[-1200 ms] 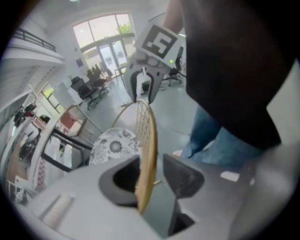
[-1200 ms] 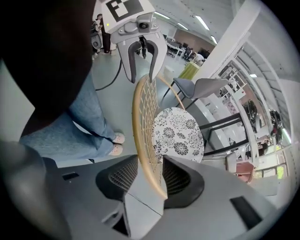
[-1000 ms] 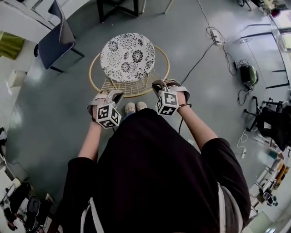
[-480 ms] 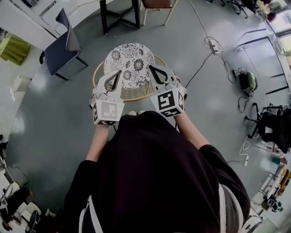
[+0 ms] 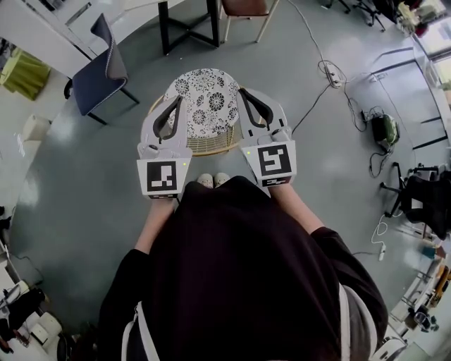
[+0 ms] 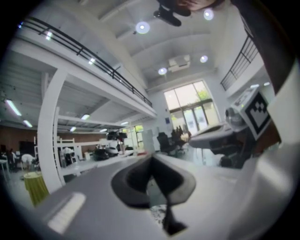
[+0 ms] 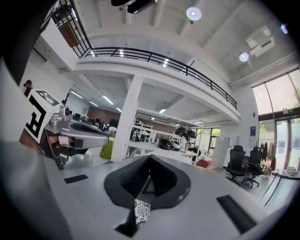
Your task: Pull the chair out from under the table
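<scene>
Raised and levelled since a second ago, left tool (image 5: pixel 176 100) and right tool (image 5: pixel 244 93) are both pinched closed, empty. I see the round rattan chair with black-and-white floral cushion (image 5: pixel 206 102) below them, standing on the grey floor (image 5: pixel 84 211).

Grey floor (image 5: pixel 63 190), blue chair (image 5: pixel 95 77), white mezzanine (image 7: pixel 154 75) with black railing (image 7: pixel 154 57) — tall windows (image 6: pixel 190 101), round ceiling lights (image 7: pixel 193 13)
</scene>
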The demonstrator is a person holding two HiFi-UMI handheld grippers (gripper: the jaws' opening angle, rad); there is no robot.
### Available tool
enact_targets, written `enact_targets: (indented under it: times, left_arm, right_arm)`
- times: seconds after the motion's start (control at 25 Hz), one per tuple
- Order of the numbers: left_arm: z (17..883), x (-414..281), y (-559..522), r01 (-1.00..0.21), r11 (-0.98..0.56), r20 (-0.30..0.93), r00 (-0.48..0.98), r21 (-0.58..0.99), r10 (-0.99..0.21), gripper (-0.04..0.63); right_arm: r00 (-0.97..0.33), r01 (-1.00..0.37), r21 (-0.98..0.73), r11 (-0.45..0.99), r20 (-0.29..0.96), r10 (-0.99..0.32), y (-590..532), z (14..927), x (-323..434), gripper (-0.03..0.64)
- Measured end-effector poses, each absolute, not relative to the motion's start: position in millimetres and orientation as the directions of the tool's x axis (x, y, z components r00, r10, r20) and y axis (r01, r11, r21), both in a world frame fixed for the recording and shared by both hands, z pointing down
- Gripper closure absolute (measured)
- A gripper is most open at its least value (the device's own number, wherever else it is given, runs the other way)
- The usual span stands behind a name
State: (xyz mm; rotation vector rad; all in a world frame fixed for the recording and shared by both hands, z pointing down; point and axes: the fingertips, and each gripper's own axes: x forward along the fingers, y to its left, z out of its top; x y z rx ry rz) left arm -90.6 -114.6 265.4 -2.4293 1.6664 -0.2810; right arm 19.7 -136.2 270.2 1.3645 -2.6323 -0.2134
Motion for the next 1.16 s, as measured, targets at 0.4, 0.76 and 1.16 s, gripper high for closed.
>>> enact_targets:
  times: [0.4, 0.76, 1.16]
  left_arm:
    - [266, -89, -107, -0.911, -0.343, 0.037, 0.344, -0.229, -0.938, 0.588]
    - [266, -87, -102, -0.917, -0.334, 0.021, 0.338, -0.217, -0.941, 0.588]
    - [268, -88, -103, -0.906, -0.357, 0.077, 0.349, -0.227, -0.934, 0.588]
  right_arm:
    - [-0.576, -0.797, 0.181, 0.576, 0.059, -0.815, -127, 269, 18, 0.597]
    - [-0.582, -0.795, 0.179, 0.579, 0.043, -0.812, -119, 268, 18, 0.597]
    - [-0.580, -0.799, 0.174, 0.576, 0.032, -0.814, -120, 267, 17, 0.597]
